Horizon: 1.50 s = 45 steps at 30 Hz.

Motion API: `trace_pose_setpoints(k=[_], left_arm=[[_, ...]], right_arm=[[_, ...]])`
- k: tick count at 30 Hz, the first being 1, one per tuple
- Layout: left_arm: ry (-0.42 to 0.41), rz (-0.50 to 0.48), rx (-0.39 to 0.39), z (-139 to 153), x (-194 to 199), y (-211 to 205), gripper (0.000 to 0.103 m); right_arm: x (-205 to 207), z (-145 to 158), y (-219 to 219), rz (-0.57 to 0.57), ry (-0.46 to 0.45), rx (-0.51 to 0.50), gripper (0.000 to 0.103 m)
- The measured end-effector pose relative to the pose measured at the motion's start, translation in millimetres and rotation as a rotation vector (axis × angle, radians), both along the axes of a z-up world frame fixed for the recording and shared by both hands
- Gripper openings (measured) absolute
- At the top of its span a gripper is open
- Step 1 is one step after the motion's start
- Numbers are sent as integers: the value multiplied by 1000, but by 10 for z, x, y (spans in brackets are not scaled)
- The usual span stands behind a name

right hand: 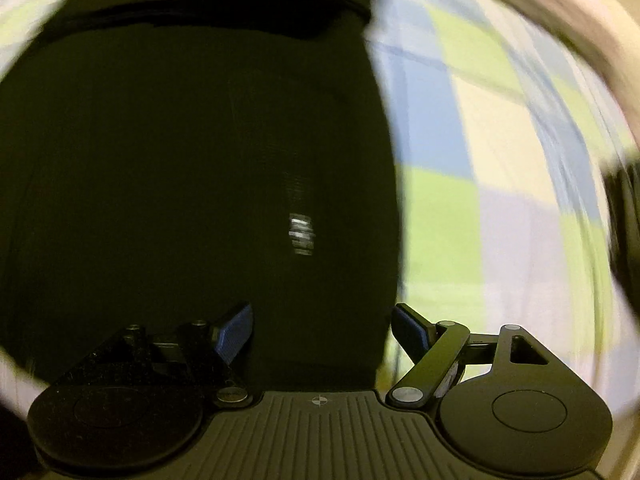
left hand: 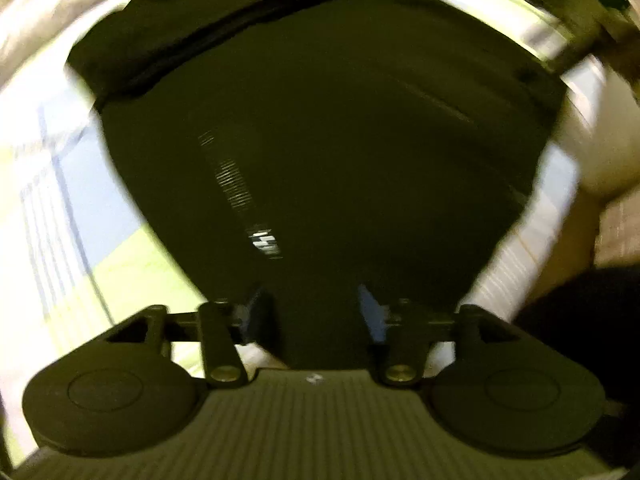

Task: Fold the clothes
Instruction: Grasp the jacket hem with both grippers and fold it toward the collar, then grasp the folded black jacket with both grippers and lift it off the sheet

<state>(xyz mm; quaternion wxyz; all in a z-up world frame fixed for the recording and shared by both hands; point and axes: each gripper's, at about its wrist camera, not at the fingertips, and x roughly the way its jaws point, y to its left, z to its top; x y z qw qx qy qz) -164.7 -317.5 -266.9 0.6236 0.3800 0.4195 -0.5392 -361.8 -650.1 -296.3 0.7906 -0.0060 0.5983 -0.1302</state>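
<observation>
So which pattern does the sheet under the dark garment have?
Checked sheet: green, blue and pale squares, clearest in the right wrist view.

One dark garment shows in the left wrist view, and the same single garment fills most of the right wrist view. It carries one small white label, seen again from the right. One checked sheet of green, blue and white squares lies under it, also visible on the right. Two grippers appear, one per view: the left gripper and the right gripper. Each has two fingers with blue pads, four fingers in all. The blur leaves anything else at the edges uncountable.
</observation>
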Motion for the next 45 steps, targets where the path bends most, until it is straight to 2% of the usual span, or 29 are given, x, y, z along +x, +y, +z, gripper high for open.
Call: trace_pose_setpoints(k=[3, 7, 12, 19, 24, 27, 29, 34, 36, 38, 42, 45], left_arm=[[-82, -105, 5, 10, -422, 105, 59], [-234, -209, 66, -105, -873, 158, 59], [-390, -235, 95, -285, -972, 211, 59], [-517, -301, -22, -400, -1001, 421, 66], [-589, -329, -96, -441, -1049, 541, 65], [-619, -337, -127, -478, -1062, 540, 56], [-641, -344, -144, -518, -1070, 536, 46], [-715, -352, -204, -637, -1097, 592, 39], [-733, -346, -225, -673, -1090, 601, 31], [-743, -337, -233, -721, -1107, 606, 17], [-805, -344, -250, -785, -1190, 635, 16], [-868, -381, -233, -860, -1238, 631, 19]], right_arm=[[-191, 65, 242, 242, -76, 8, 79], [-524, 46, 500, 513, -143, -3, 79], [-885, -123, 605, 695, -197, -84, 79], [-1065, -467, 685, 768, -269, -253, 79], [-1140, -611, 741, 702, -394, -314, 79], [-1220, -688, 803, 655, -467, -361, 79], [-1271, -733, 837, 631, -507, -391, 80], [-1369, -818, 873, 597, -593, -446, 80], [-1395, -849, 898, 587, -612, -466, 80], [-1408, -863, 939, 575, -618, -485, 80], [-1400, -864, 1051, 587, -591, -539, 80], [-1399, -818, 1134, 636, -556, -531, 79]])
